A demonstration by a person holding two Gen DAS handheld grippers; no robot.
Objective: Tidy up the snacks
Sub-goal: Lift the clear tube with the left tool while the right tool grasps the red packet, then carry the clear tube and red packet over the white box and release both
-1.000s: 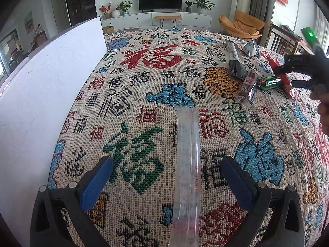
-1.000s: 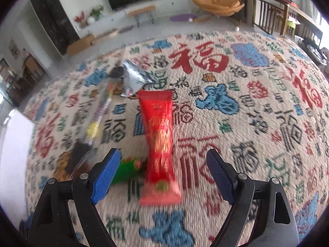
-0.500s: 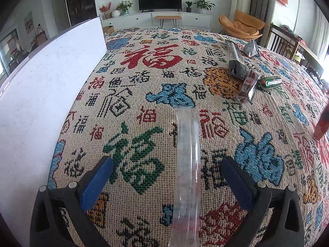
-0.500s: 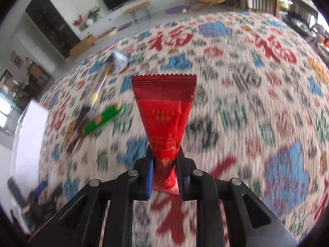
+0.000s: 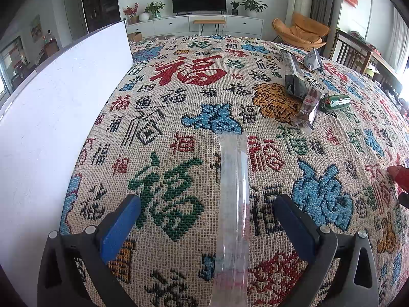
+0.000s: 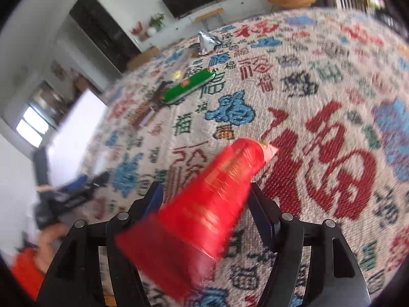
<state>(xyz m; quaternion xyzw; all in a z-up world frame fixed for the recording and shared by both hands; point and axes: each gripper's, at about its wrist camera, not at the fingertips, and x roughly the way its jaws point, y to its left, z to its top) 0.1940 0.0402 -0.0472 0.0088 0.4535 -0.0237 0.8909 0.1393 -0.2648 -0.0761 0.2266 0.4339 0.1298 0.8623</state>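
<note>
- Counter (image 5: pixel 179 117) under patterned cloth; remaining snacks — dark packets (image 5: pixel 296 79), green sausage (image 5: pixel 335 101) — lie at the far right.
- Our left hand-held gripper (image 5: pixel 204 227) hangs wide open over a clear plastic strip (image 5: pixel 234 192).
- Our right hand-held gripper (image 6: pixel 204 209) has just been opening; the red packet (image 6: pixel 204 204) lies loose between its jaws, which we judge mid-release.
- Next: back clear, fetch the green sausage.

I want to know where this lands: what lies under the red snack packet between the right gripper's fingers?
Under the red snack packet only the patterned woven tablecloth shows. The right gripper has just opened. The cloth directly beneath the packet is covered.
</note>
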